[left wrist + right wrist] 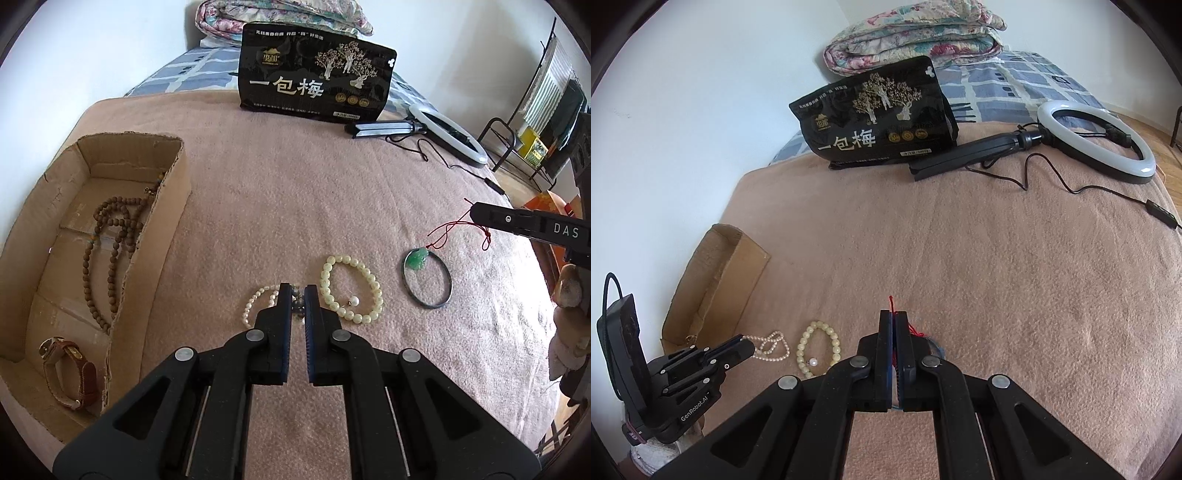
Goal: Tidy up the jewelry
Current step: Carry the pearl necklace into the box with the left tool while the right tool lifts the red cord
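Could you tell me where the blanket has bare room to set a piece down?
Free: the pink blanket between the cardboard box and ring light. Crowded: near the cream bead bracelet, pearl strand and dark bangle.

Left claw (297, 291) matte black, silver rivets; right claw (894, 319) alike.

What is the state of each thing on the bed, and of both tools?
Left tool: shut on the pearl necklace.
Right tool: shut on the red cord of the jade pendant.
Dark bangle: flat on the blanket, pendant over its rim.
Cream bead bracelet: flat on the blanket, not held.
Cardboard box: open.
Wooden bead string: inside the box.
Watch: inside the box.
Ring light: lying down.
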`<state>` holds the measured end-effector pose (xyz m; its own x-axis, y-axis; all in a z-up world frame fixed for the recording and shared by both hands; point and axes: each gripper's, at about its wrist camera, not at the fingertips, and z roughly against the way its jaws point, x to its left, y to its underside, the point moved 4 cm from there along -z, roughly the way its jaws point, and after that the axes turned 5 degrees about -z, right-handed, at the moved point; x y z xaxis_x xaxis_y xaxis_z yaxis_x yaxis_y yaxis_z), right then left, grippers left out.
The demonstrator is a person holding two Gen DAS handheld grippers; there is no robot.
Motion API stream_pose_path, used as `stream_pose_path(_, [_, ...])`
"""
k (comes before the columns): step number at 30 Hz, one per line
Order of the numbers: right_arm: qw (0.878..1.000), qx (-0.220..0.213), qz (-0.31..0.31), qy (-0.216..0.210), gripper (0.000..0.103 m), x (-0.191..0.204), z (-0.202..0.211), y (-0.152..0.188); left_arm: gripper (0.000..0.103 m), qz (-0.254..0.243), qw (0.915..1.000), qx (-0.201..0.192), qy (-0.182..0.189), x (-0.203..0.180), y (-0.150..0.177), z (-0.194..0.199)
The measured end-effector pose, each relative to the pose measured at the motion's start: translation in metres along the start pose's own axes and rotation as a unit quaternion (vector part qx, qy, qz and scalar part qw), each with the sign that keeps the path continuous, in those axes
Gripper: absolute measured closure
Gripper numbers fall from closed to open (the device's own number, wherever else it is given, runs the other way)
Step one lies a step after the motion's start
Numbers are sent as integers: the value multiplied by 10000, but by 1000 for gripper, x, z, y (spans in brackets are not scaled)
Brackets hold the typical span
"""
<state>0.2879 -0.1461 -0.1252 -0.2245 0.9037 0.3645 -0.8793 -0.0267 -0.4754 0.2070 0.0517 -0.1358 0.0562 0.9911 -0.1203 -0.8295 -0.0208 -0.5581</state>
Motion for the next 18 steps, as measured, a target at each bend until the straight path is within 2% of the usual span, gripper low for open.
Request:
stream_pose_path(8, [9995,-252,95,-184,103,20,27,0,102,127,9993,-303,180,7,-6,33])
stream_pose_path(18, [9975,-521,268,-403,103,53,49,0,102,158,9980,-578,211,16,-8,63])
